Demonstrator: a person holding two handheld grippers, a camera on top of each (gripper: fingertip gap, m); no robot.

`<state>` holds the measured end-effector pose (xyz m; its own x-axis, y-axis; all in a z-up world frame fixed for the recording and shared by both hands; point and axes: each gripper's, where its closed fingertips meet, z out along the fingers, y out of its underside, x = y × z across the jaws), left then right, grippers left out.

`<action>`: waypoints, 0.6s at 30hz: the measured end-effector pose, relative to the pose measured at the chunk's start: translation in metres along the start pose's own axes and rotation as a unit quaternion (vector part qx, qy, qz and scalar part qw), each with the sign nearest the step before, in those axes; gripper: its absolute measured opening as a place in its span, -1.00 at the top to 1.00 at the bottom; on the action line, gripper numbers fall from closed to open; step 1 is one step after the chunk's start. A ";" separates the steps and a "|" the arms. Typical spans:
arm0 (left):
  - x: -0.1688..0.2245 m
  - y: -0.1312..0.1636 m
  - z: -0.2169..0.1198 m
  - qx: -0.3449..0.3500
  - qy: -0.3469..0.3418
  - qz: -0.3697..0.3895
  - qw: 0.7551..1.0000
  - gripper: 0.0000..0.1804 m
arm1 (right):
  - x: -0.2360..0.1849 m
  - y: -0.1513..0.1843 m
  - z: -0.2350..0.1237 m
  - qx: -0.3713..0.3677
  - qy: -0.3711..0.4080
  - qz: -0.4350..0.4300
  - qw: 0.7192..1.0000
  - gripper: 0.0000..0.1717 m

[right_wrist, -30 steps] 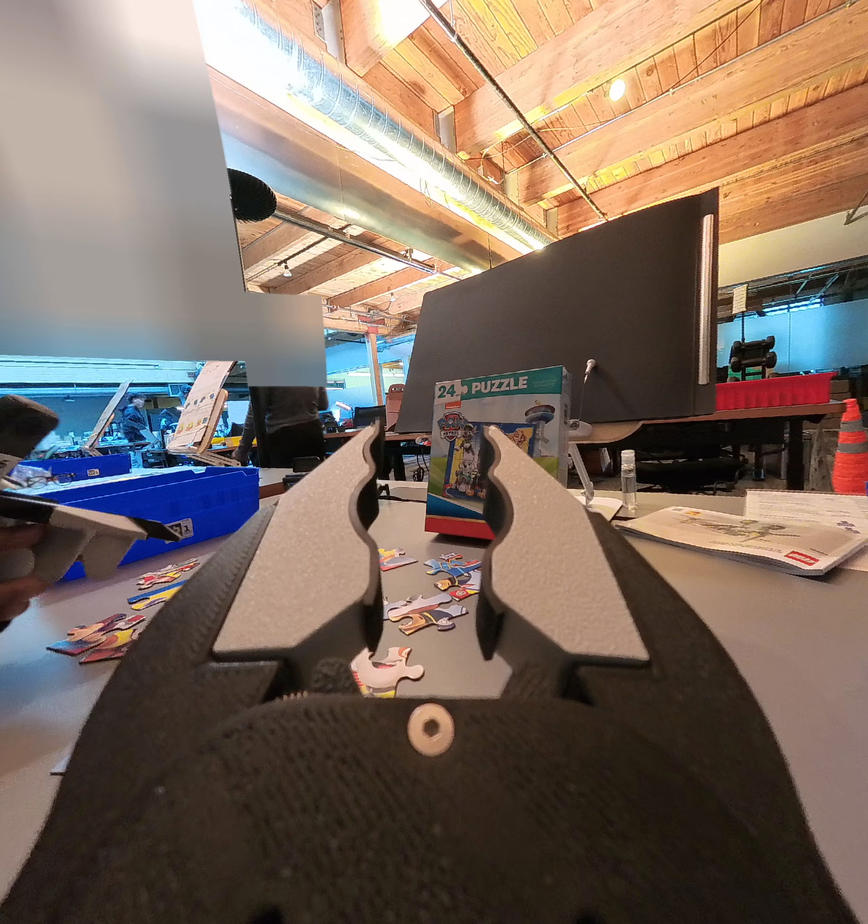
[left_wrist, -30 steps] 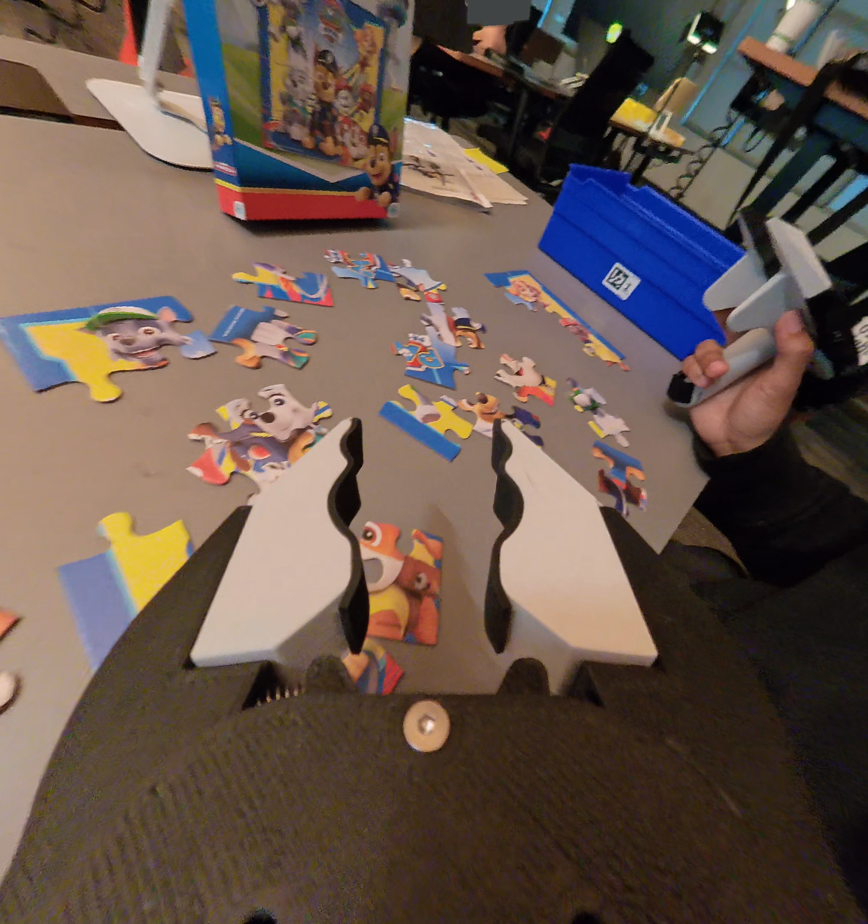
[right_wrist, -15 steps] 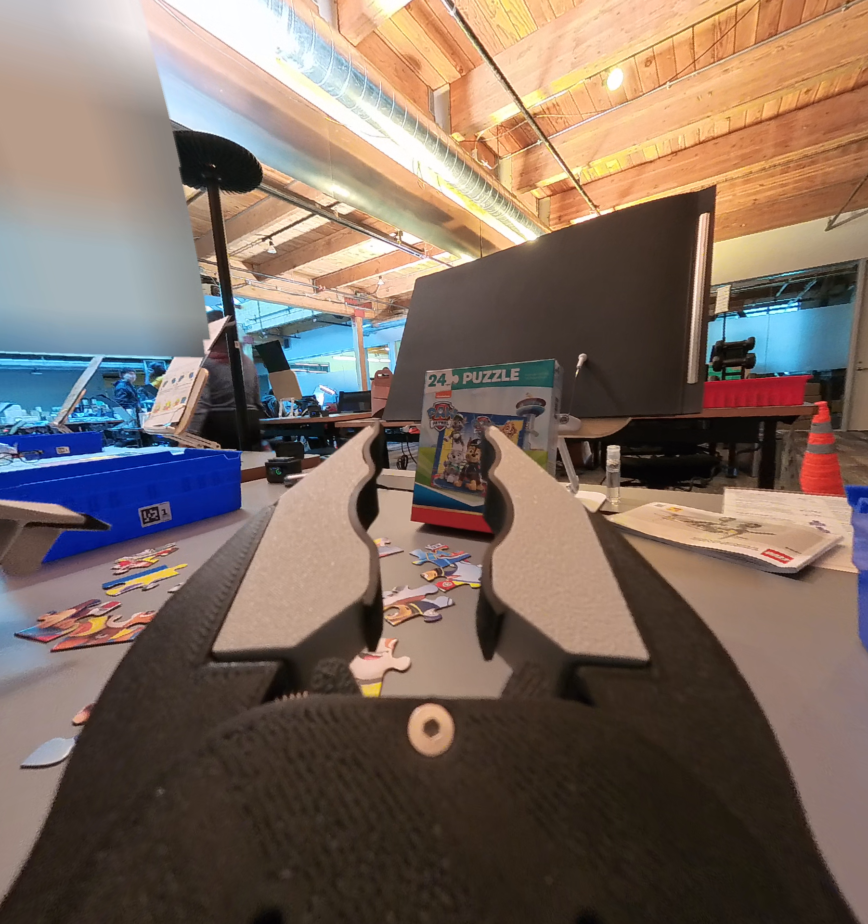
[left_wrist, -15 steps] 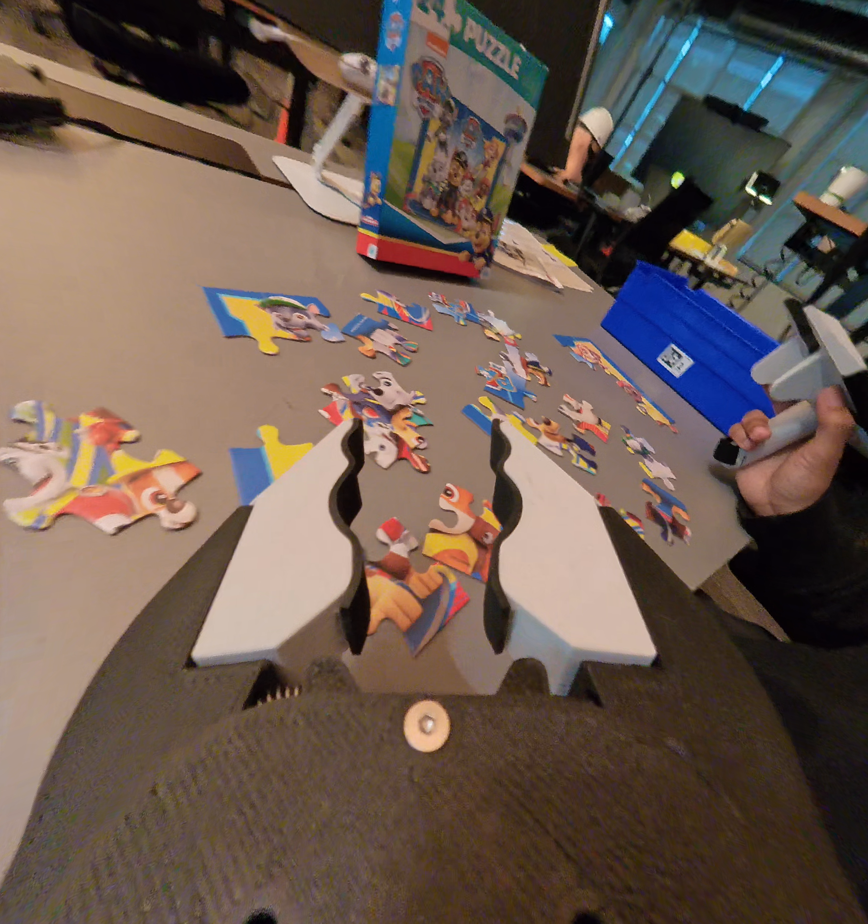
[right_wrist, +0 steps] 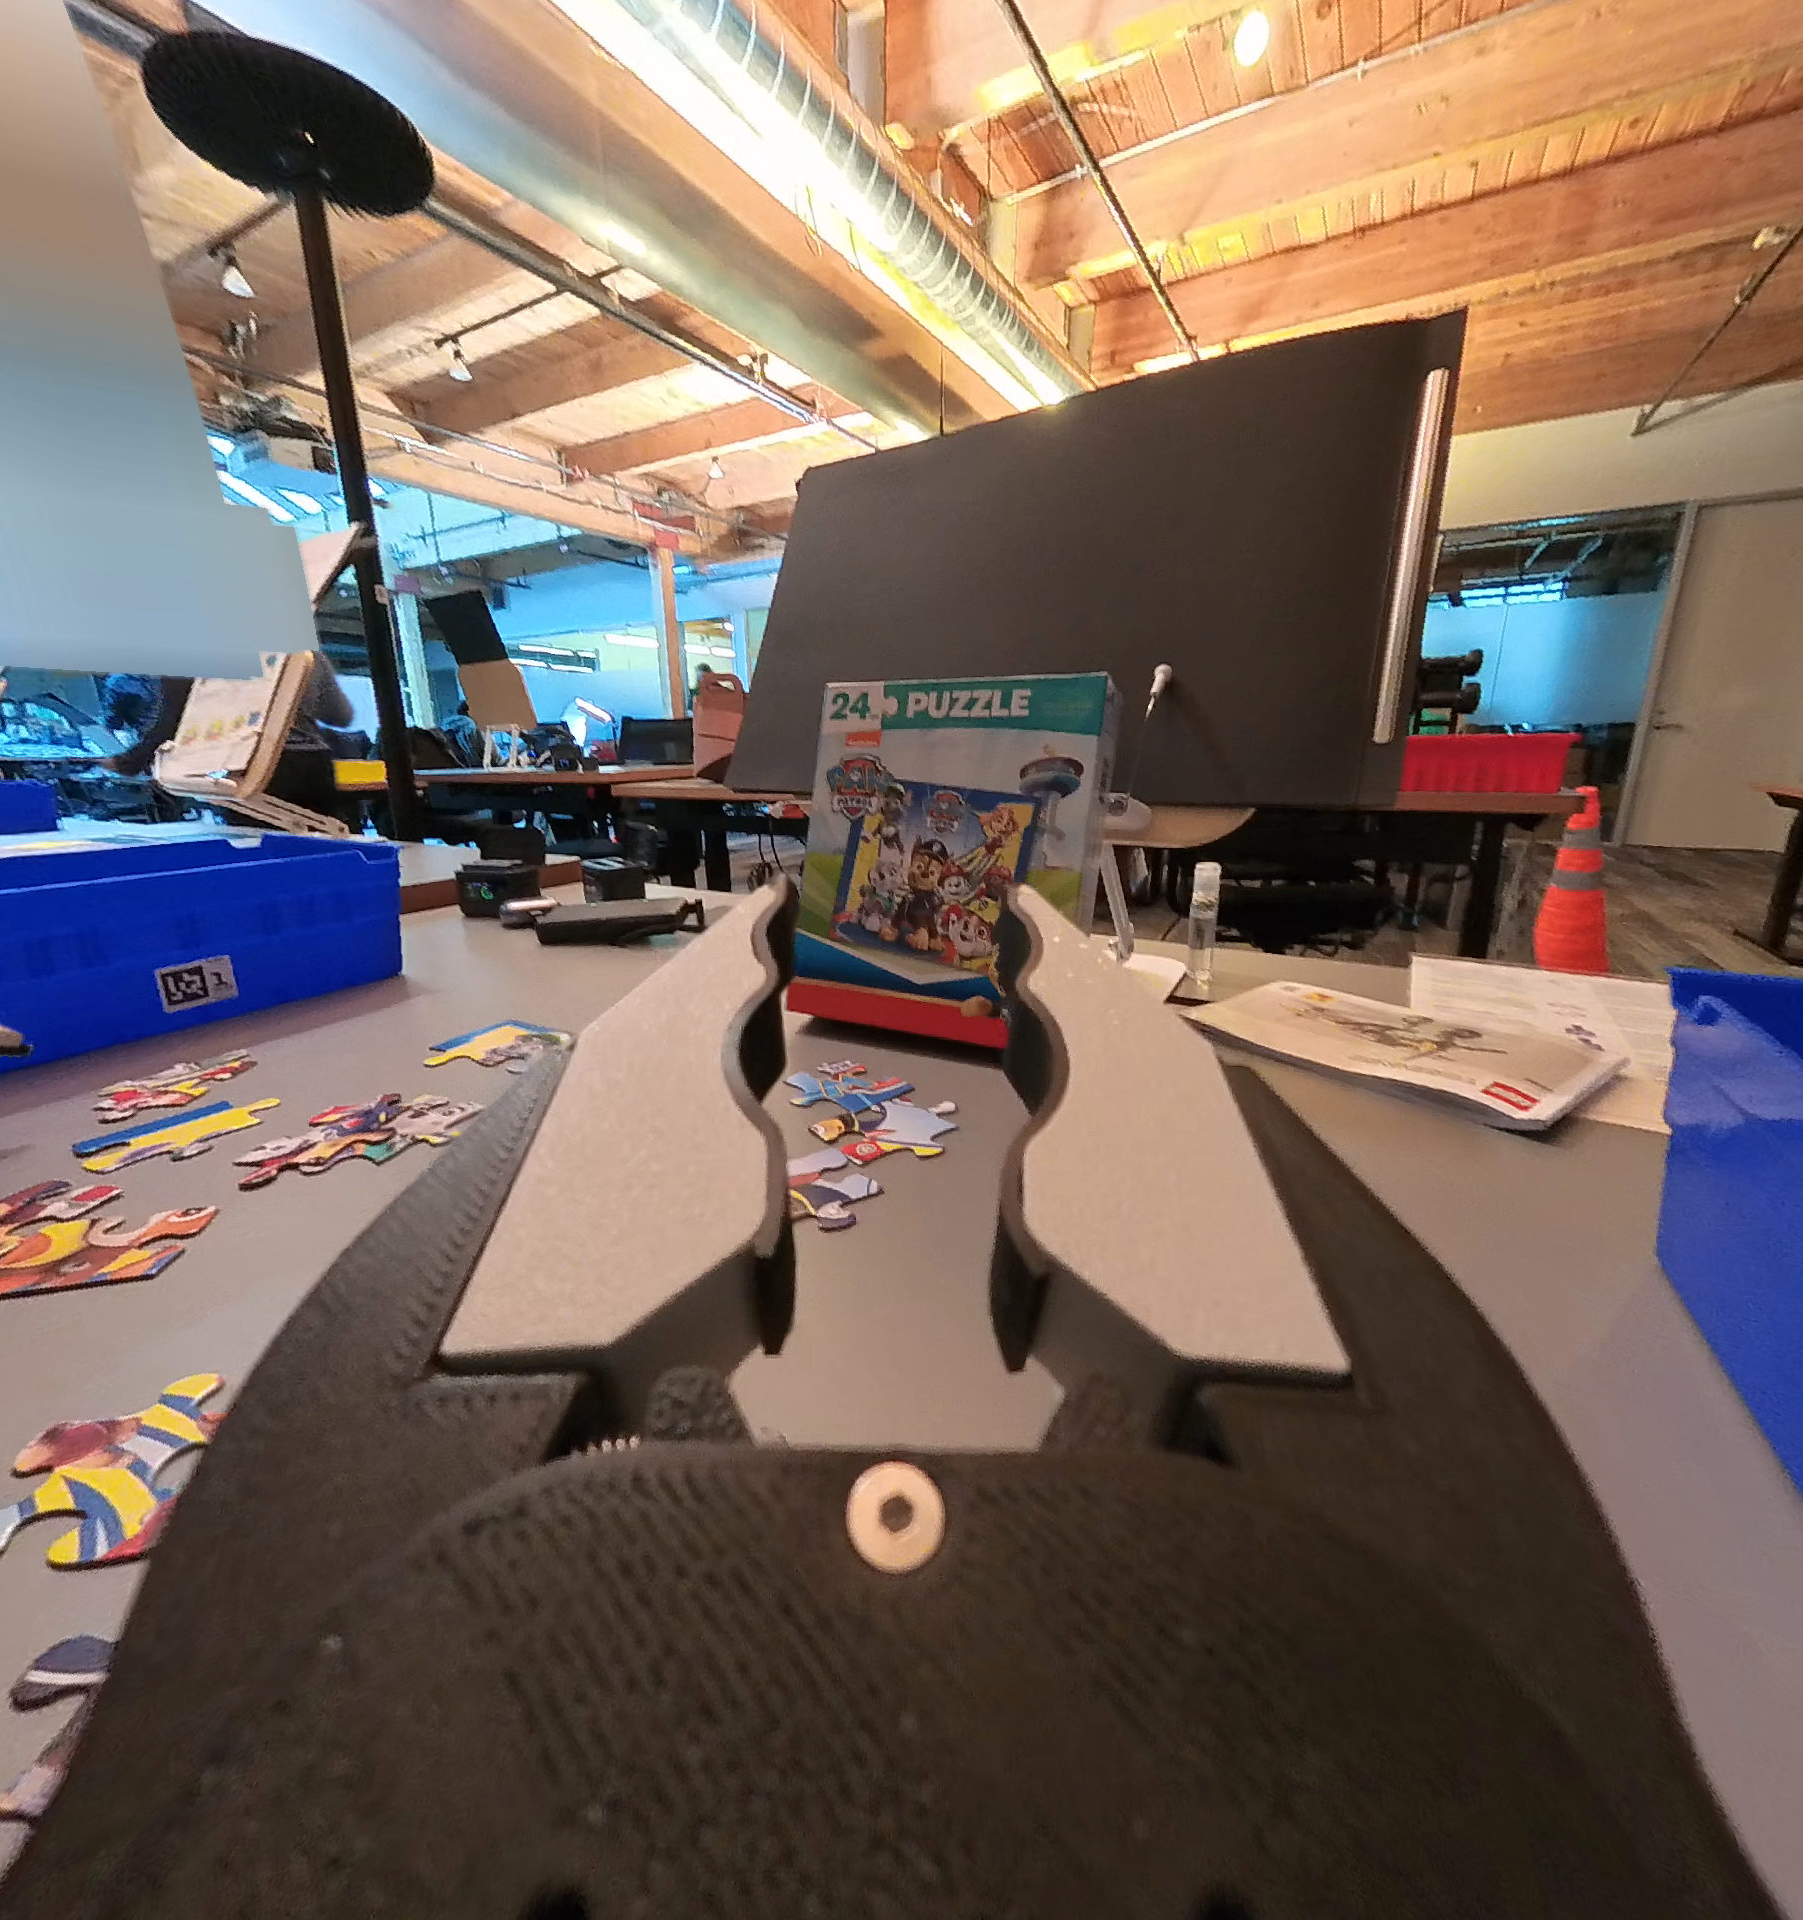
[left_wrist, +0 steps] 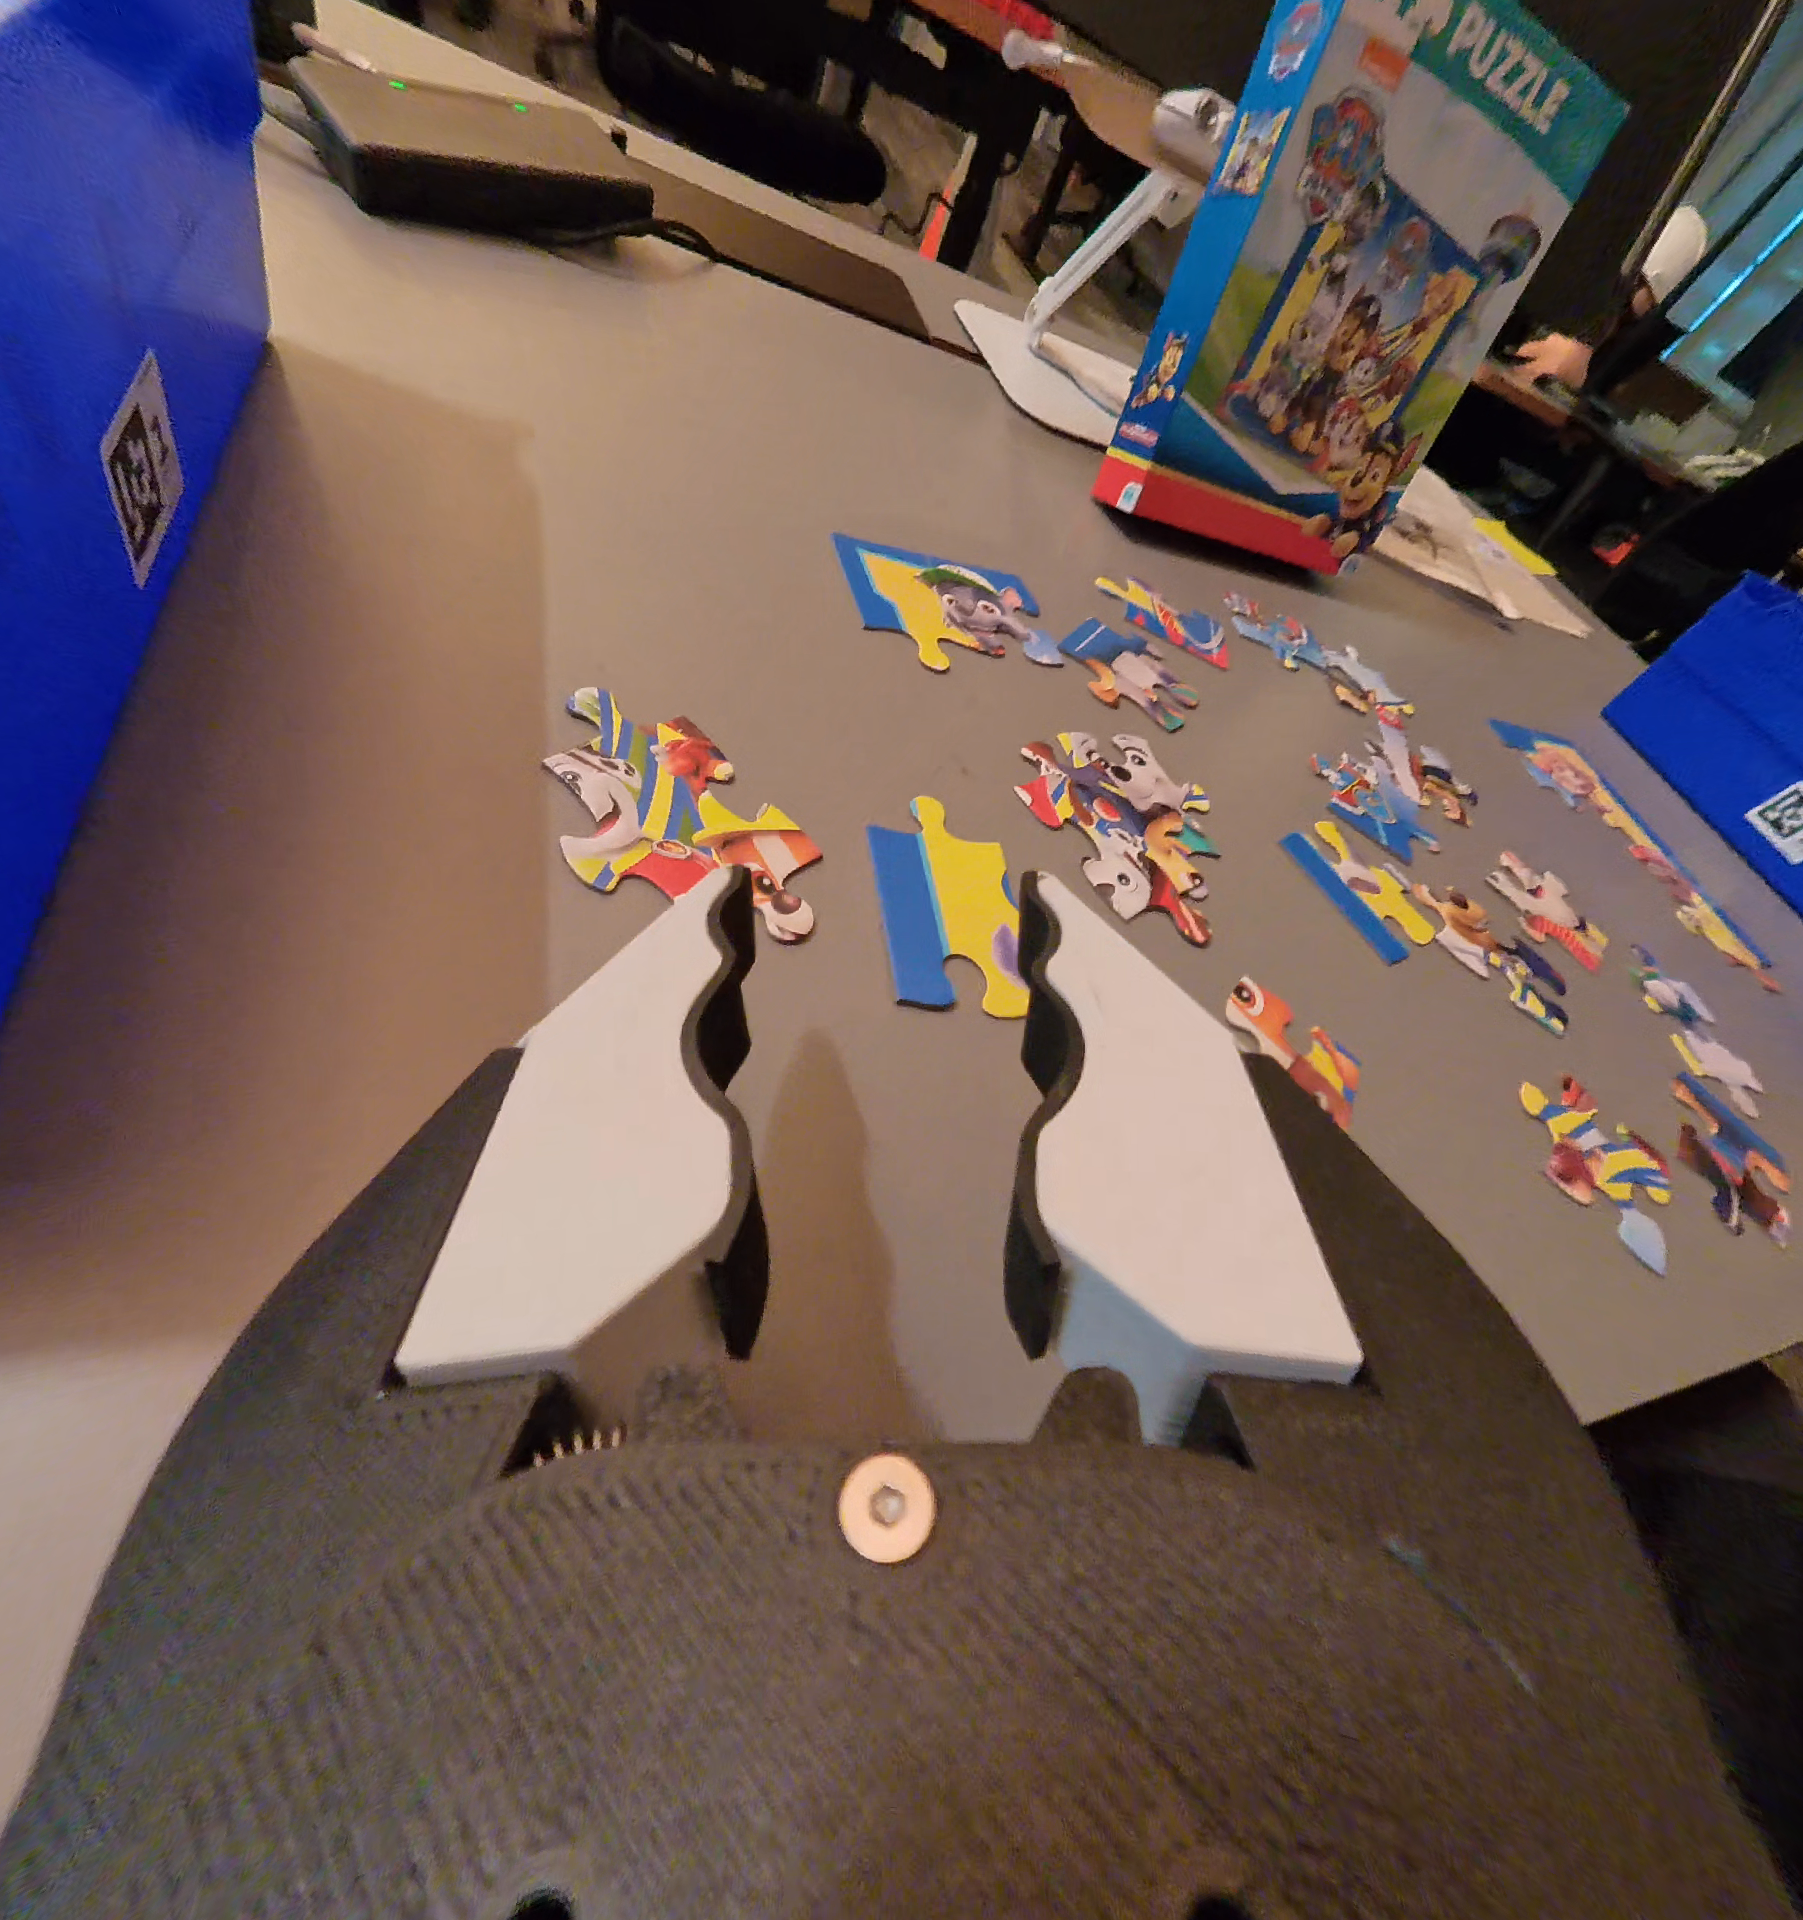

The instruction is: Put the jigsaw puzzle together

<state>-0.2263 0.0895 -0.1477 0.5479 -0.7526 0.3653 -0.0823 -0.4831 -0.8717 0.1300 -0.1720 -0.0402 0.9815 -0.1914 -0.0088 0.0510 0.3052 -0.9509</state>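
Several cartoon puzzle pieces lie spread on a grey table (left_wrist: 668, 436). My left gripper (left_wrist: 881, 894) is open and empty above the table's near part. A blue and yellow edge piece (left_wrist: 944, 904) lies just beyond its fingertips, and a joined cluster of pieces (left_wrist: 658, 805) lies to the left of them. My right gripper (right_wrist: 892, 904) is open and empty, held low over the table. It faces the upright puzzle box (right_wrist: 954, 852), with loose pieces (right_wrist: 855, 1117) on the table between its fingers. The box also shows in the left wrist view (left_wrist: 1333, 301).
A blue bin (left_wrist: 55, 499) stands close on the left in the left wrist view, another blue bin (left_wrist: 1759, 769) at the right. In the right wrist view a blue bin (right_wrist: 149, 935) sits at the left, another (right_wrist: 1770, 1226) at the right, with leaflets (right_wrist: 1416, 1049) and a black board (right_wrist: 1115, 582) behind. The left gripper's tips are roughly 45 cm from the right gripper's.
My left gripper has swung left across the table, away from the orange piece it hovered over. The other hand has left its view. My right gripper has turned slightly. Both stay open.
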 end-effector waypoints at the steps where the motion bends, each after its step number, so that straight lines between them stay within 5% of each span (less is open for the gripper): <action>1: 0.000 0.002 0.001 -0.004 -0.002 0.006 1.000 0.46 | 0.000 0.001 0.001 -0.003 0.000 -0.002 1.000 0.57; 18: 0.004 0.010 0.006 -0.021 0.011 0.017 1.000 0.55 | -0.013 0.018 0.010 -0.047 -0.034 -0.013 0.998 0.57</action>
<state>-0.2200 0.0844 -0.1575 0.5256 -0.7781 0.3438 -0.1346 -0.4752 -0.8695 0.1197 -0.1547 -0.0538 0.9904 -0.1341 0.0333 0.0615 0.2117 -0.9754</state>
